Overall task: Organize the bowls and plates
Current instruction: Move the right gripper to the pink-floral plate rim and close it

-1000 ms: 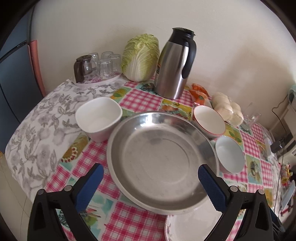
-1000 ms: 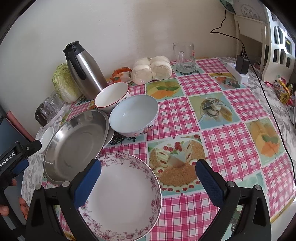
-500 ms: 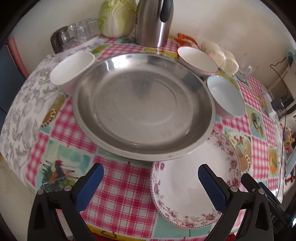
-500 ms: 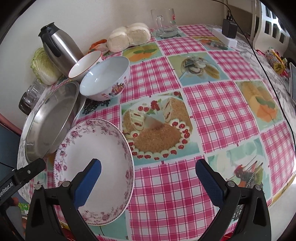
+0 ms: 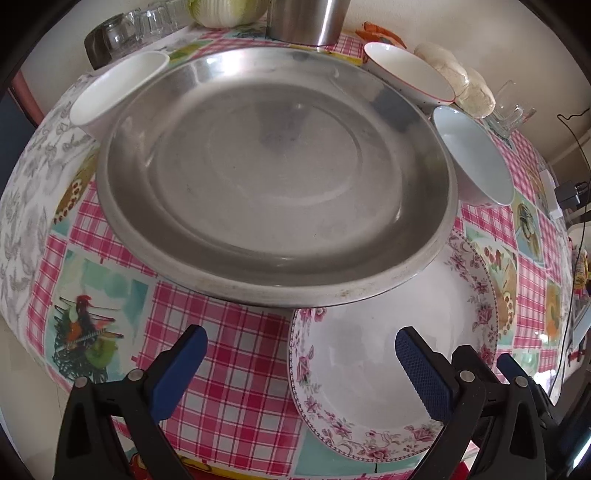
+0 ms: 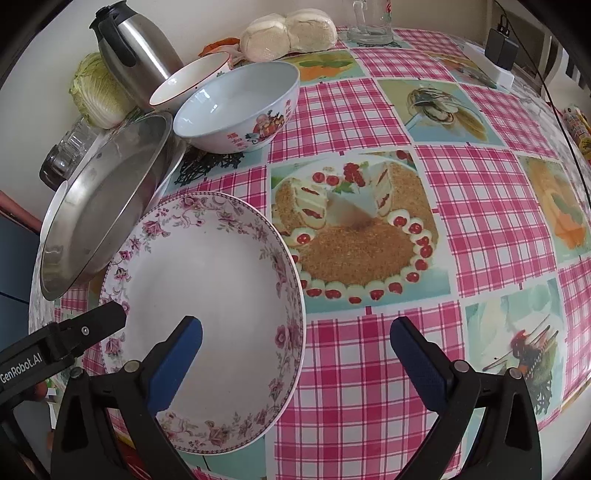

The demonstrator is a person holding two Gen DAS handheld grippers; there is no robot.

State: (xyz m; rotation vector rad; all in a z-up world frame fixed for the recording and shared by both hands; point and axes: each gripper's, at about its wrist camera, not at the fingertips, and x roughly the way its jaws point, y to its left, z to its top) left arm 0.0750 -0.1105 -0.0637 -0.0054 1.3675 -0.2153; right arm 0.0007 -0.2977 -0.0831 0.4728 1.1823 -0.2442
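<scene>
Dishes crowd a table (image 6: 369,110) w/ pink-checked food-print cloth, seen from two handheld grippers. Left gripper (image 5: 299,354) hangs over the near table edge, blue-padded fingers (image 5: 181,365) spread wide, holding nothing; right gripper (image 6: 295,350) likewise spread and empty, its left finger over the floral plate (image 6: 207,295), its right over bare cloth. Floral plate, white w/ pink rose rim, lies at the near edge; a large stainless steel plate (image 5: 273,173) sits behind it, its rim overlapping the floral plate's far edge. White bowl (image 5: 110,92) touches the steel plate's left side. On the other side, a pale blue bowl w/ printed figure and red characters (image 6: 240,103) stands just beside the steel rim, and a red-rimmed white bowl (image 6: 188,81) right behind that. Along the wall: steel thermos jug (image 6: 133,48), napa cabbage (image 6: 96,92), drinking glasses (image 5: 140,26), bagged steamed buns (image 6: 288,33), glass mug (image 6: 369,18). Left gripper's black body also shows at lower left of right wrist view.
</scene>
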